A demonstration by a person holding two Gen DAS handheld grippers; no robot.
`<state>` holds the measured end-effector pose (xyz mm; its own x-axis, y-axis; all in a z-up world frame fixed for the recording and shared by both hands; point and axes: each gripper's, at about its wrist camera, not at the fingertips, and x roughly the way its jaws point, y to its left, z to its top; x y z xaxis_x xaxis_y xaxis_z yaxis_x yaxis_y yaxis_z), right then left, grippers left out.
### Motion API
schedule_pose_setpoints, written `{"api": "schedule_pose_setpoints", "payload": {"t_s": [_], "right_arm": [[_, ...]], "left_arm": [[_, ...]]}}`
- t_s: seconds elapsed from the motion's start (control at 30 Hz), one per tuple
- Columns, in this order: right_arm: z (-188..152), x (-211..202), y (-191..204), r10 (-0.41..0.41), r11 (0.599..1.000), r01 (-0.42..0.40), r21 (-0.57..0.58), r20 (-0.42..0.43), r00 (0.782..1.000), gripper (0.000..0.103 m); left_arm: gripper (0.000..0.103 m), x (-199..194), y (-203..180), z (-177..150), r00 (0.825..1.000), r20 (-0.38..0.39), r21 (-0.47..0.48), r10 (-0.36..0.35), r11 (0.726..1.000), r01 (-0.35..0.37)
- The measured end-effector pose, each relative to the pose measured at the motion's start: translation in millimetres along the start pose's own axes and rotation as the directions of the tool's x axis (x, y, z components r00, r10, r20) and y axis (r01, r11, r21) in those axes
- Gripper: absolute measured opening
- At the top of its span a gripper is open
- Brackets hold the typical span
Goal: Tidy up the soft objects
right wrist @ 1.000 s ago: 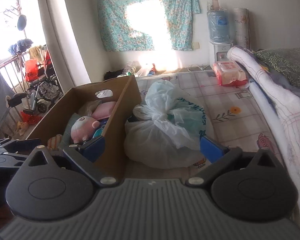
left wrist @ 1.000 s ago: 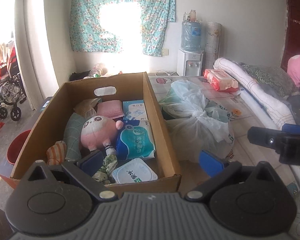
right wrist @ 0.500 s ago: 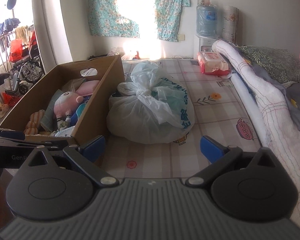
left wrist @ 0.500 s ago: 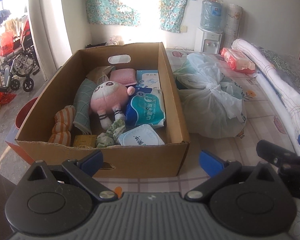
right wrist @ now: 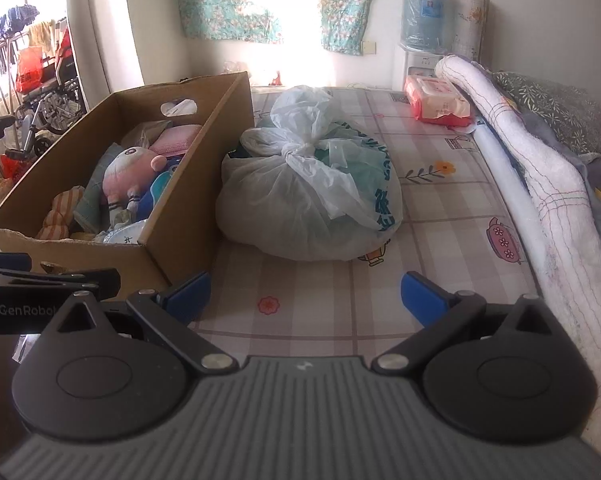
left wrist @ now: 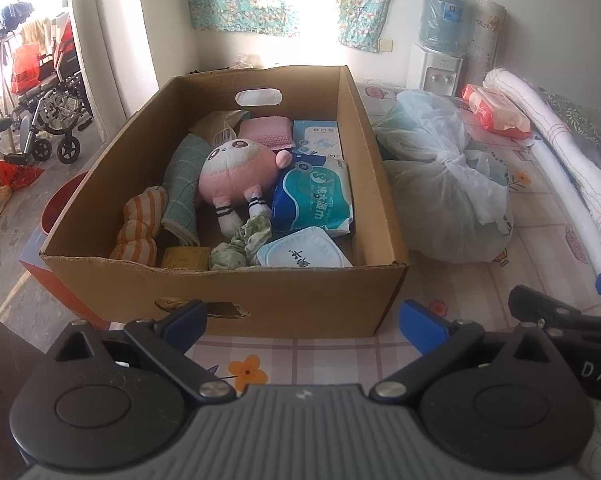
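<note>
From the left wrist view we look straight down into the cardboard box (left wrist: 228,280) and can sort out its contents: a pink plush doll (left wrist: 236,172) lies in the middle, a blue pack of wet wipes (left wrist: 314,200) touches its right side, an orange striped cloth (left wrist: 140,224) is bunched at the near left, a green folded towel (left wrist: 182,188) leans between the two, and a round lidded wipes pack (left wrist: 300,252) sits against the near wall. The right wrist view sees the same box (right wrist: 180,208) only at a slant, so most of that is hidden behind its side wall; what it gives us instead is the whole knotted plastic bag (right wrist: 308,184), resting on the patterned mat (right wrist: 440,208) just beside the box's right wall.

Farther back we see a red-wrapped tissue pack (right wrist: 436,100), a rolled white quilt (right wrist: 540,184) along the right edge, and a water dispenser (left wrist: 440,48) by the wall. A folded wheelchair (left wrist: 48,104) stands off to the left.

Our left gripper (left wrist: 304,318) hovers low before the box's near wall, fingers spread wide and holding nothing. Our right gripper (right wrist: 304,294) hangs over bare mat, short of the bag, likewise spread and empty. Whether the yellow item by the near wall is a box or a pouch, we cannot quite tell.
</note>
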<state>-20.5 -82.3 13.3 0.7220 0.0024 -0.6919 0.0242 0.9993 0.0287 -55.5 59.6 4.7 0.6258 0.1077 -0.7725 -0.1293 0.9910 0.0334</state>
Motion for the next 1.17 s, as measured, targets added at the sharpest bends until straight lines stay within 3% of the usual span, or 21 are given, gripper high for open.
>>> {"api": "schedule_pose_setpoints", "payload": {"t_s": [1.17], "right_arm": [[0,11,8,-0.011,1.0,0.01,-0.013,-0.043,0.999,0.102]], "left_arm": [[0.102,9,5,-2,0.999,-0.049,-0.011,0.002,1.0,-0.002]]}}
